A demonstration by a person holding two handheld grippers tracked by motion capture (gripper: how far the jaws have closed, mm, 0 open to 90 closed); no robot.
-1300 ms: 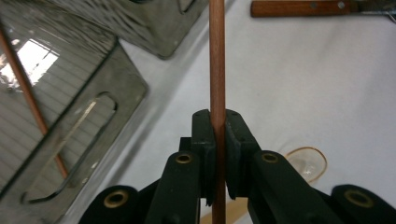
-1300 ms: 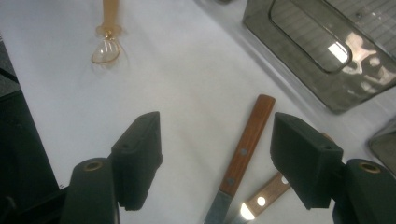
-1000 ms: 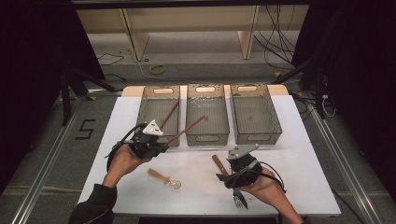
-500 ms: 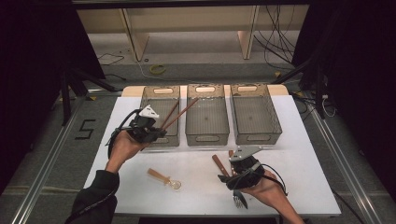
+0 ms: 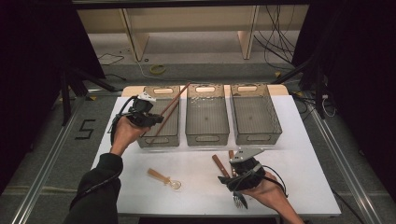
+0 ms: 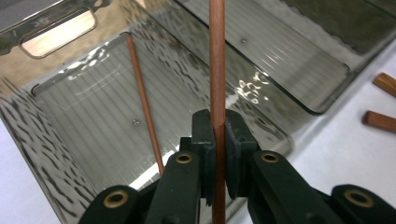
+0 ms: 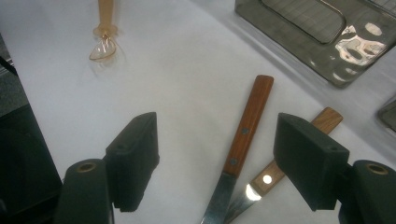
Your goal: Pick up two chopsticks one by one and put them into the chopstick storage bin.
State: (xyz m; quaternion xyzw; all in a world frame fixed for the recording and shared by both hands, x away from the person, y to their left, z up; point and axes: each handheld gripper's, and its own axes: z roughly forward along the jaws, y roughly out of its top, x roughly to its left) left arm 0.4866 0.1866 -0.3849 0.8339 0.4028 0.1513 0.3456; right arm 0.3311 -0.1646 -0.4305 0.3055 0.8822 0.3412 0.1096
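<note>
My left gripper (image 5: 150,117) is shut on a brown chopstick (image 5: 173,100) and holds it slanted over the left clear bin (image 5: 161,140). In the left gripper view the jaws (image 6: 215,122) pinch this chopstick (image 6: 216,60), and a second chopstick (image 6: 142,98) leans inside the bin (image 6: 28,121). My right gripper (image 5: 232,166) hovers open near the table's front. Its jaws (image 7: 219,129) stand on either side of a wooden-handled knife (image 7: 245,126) lying flat, without touching it. A second wooden-handled utensil (image 7: 322,119) lies beside the knife.
The middle bin (image 5: 207,138) and the right bin (image 5: 256,136) stand in a row with the left one on the white table (image 5: 303,163). An amber spoon (image 5: 164,178) lies front left of centre. A fork (image 5: 239,200) rests by the right hand.
My left gripper has carried the chopstick away from the person and up, from in front of the left bin to over it. The right gripper has stayed put.
</note>
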